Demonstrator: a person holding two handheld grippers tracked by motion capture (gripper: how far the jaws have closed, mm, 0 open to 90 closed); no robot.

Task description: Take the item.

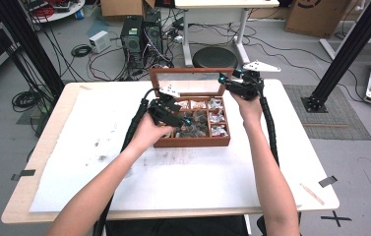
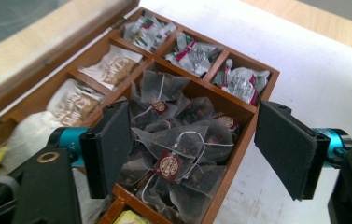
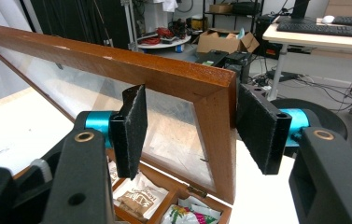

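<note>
Nearest item: your left tool (image 2: 192, 149), jaws spread wide and empty, hanging over the middle compartment of the wooden tea box (image 2: 250, 100), which sits at the far centre of the surface (image 1: 173, 172).

Contents: dark pyramid tea bags (image 2: 178, 140) heaped loose, strings and round maroon tags (image 2: 168, 164) crossing one another. Foil sachets (image 2: 192, 53) fill the end compartments; paper packets (image 2: 113, 67) lie along the hinge side.

Right tool (image 3: 187, 123): jaws open, astride the corner of the raised glass lid (image 3: 215, 93), not seen to press on it.

Risks, judged: a pinch into the heap likely lifts several bags by tangled strings; a nudge from your right tool could drop the lid onto your left one.

Writing: tag emblems and packet print too blurred to read; no brand legible.
</note>
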